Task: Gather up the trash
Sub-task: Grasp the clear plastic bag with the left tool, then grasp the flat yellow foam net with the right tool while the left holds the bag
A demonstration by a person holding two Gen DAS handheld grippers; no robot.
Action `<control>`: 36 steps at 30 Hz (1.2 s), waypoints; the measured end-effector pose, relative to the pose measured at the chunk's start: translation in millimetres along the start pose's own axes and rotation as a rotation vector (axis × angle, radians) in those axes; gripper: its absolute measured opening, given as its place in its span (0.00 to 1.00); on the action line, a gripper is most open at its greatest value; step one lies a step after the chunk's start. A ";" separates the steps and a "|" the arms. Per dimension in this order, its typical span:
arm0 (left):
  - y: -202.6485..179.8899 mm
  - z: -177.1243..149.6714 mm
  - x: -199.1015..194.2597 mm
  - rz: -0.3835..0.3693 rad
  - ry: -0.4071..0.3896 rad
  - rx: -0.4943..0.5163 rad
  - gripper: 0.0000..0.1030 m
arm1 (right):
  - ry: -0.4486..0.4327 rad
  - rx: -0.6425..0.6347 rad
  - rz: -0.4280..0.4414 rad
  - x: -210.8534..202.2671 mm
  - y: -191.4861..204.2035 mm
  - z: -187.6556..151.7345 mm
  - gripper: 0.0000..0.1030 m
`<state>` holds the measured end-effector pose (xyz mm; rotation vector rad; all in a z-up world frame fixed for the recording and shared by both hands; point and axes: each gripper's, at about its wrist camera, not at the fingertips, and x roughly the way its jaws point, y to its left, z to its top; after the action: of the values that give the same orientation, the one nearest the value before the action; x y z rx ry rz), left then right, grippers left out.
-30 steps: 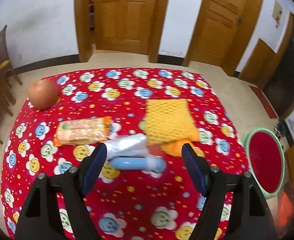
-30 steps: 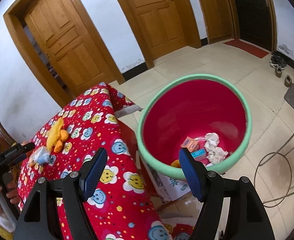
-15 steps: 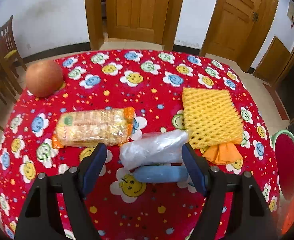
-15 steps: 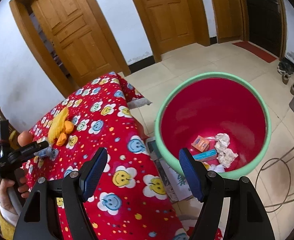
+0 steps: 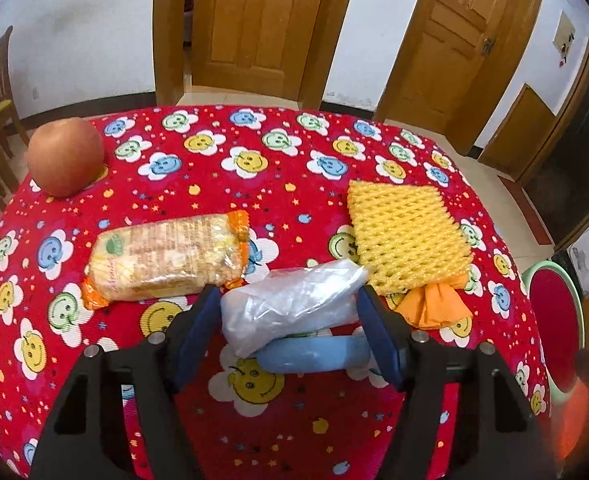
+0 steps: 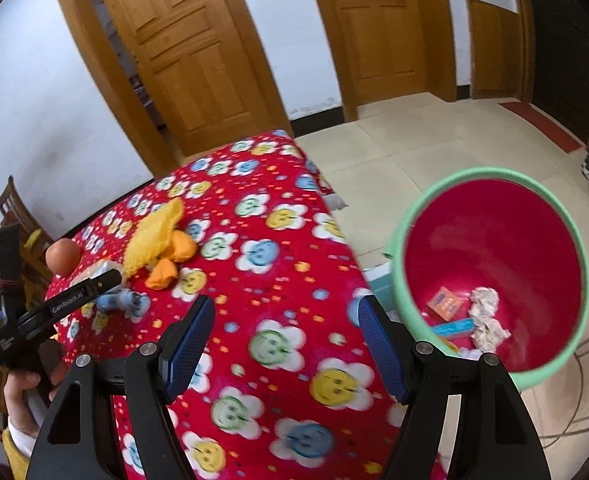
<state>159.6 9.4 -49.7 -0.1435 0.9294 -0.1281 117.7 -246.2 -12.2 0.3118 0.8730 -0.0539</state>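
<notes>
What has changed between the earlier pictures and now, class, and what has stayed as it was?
The left tool came down around the clear plastic bag; its jaws have just been closing, the bag between them, not yet clearly pinched. The right tool, open and empty, swung from the bin towards the table. Apple, biscuit pack, yellow net stayed put.

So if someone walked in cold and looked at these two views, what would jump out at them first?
Probably the loud red tablecloth with smiley flowers. Next, the left tongs, whose jaws have just been closing around a crumpled clear plastic bag lying on a blue dumbbell, beside a yellow foam net. Off the table's right edge stands a green-rimmed red bin with trash inside.
</notes>
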 end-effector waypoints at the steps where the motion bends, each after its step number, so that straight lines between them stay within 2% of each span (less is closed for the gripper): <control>1: 0.7 0.1 -3.4 -0.002 -0.011 -0.002 0.68 | 0.003 -0.007 0.006 3.9 5.3 2.1 0.73; 5: 6.5 2.8 -18.8 0.001 -0.055 -0.018 0.68 | 0.018 -0.032 0.036 18.1 25.3 10.5 0.73; 11: 22.0 6.4 -33.3 0.064 -0.106 -0.057 0.68 | 0.029 -0.081 0.067 41.2 57.1 23.9 0.73; 18: 42.1 8.9 -32.9 0.126 -0.122 -0.111 0.68 | 0.047 -0.116 0.097 74.7 85.5 37.1 0.73; 24: 52.4 9.5 -30.8 0.128 -0.114 -0.139 0.68 | 0.066 -0.130 0.123 95.4 103.0 44.2 0.73; 26: 52.8 9.3 -30.5 0.125 -0.113 -0.138 0.68 | 0.069 -0.139 0.135 99.7 108.0 45.4 0.65; 28: 51.9 10.8 -28.9 0.124 -0.114 -0.136 0.68 | 0.079 -0.160 0.136 104.8 114.1 45.7 0.49; 29: 51.9 10.8 -28.9 0.123 -0.116 -0.134 0.68 | 0.084 -0.166 0.137 105.4 115.6 45.2 0.46; 34: 53.4 10.2 -29.2 0.119 -0.116 -0.136 0.68 | 0.079 -0.194 0.154 104.2 121.0 41.4 0.12; 36: 52.5 10.4 -29.8 0.116 -0.117 -0.136 0.68 | 0.064 -0.201 0.165 99.6 121.1 39.8 0.09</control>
<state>152.8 66.9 -29.4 -0.2206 0.8272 0.0508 232.5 -134.3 -34.2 0.1970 0.9059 0.1971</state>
